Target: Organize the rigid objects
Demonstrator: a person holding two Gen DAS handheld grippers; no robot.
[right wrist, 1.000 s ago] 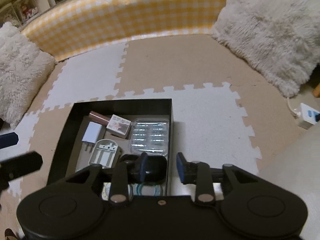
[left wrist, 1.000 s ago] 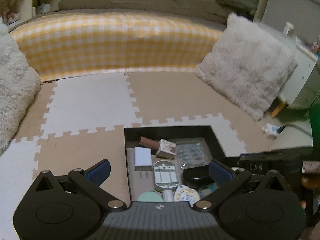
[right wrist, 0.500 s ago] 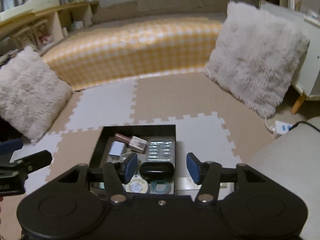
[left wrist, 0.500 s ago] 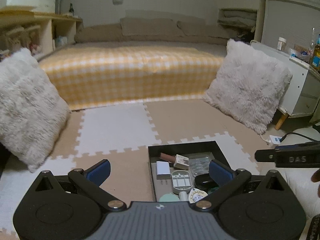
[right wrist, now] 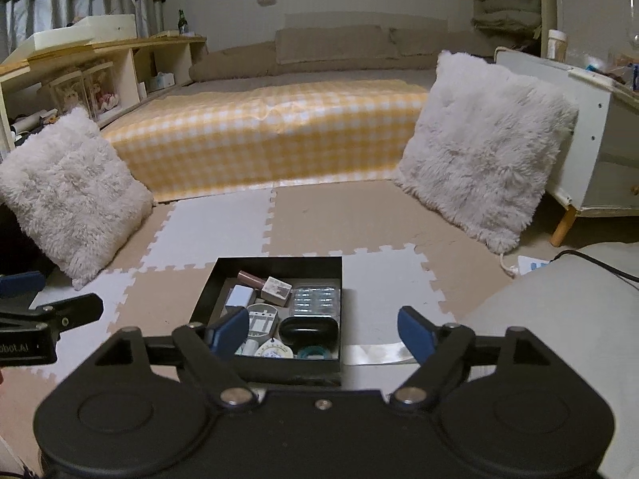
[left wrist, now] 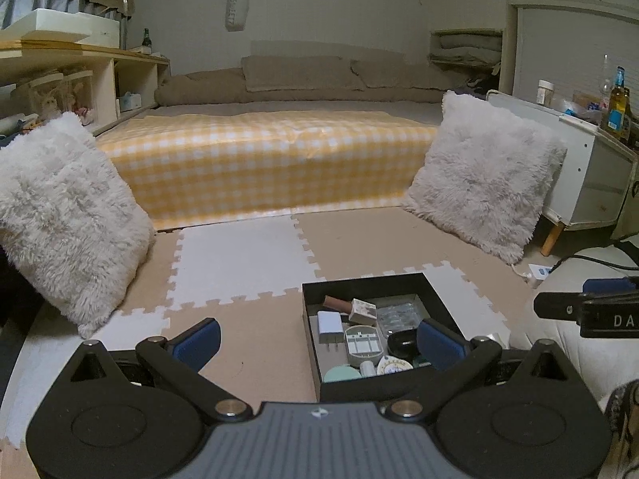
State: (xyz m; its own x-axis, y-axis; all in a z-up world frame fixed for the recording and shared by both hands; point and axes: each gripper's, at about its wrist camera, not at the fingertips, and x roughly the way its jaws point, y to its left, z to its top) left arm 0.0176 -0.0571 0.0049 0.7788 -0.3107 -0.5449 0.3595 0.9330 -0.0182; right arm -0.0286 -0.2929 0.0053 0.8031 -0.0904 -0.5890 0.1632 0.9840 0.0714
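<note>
A black open box [left wrist: 361, 280] [right wrist: 279, 263] sits on the foam floor mat. It holds several small items: a white charger [left wrist: 330, 323] [right wrist: 238, 295], a black case [right wrist: 307, 328] [left wrist: 401, 342], a clear blister pack [right wrist: 315, 301], a small printed box [right wrist: 275, 290] and a brown tube [right wrist: 251, 278]. My left gripper [left wrist: 319, 343] is open and empty, raised above the mat with the box under its right finger. My right gripper [right wrist: 321, 333] is open and empty, raised above the box's near edge.
Two fluffy white pillows [left wrist: 68, 215] [left wrist: 483, 175] lean at the left and right of the mat. A yellow checked mattress [left wrist: 271, 159] lies behind. A white cabinet [left wrist: 591, 167] stands at the right, wooden shelves [right wrist: 92, 76] at the left. A white power strip [right wrist: 531, 265] lies on the floor.
Both grippers have risen and pulled back from the box, which now looks smaller and lower in both views. The right gripper's jaws have opened wider.
</note>
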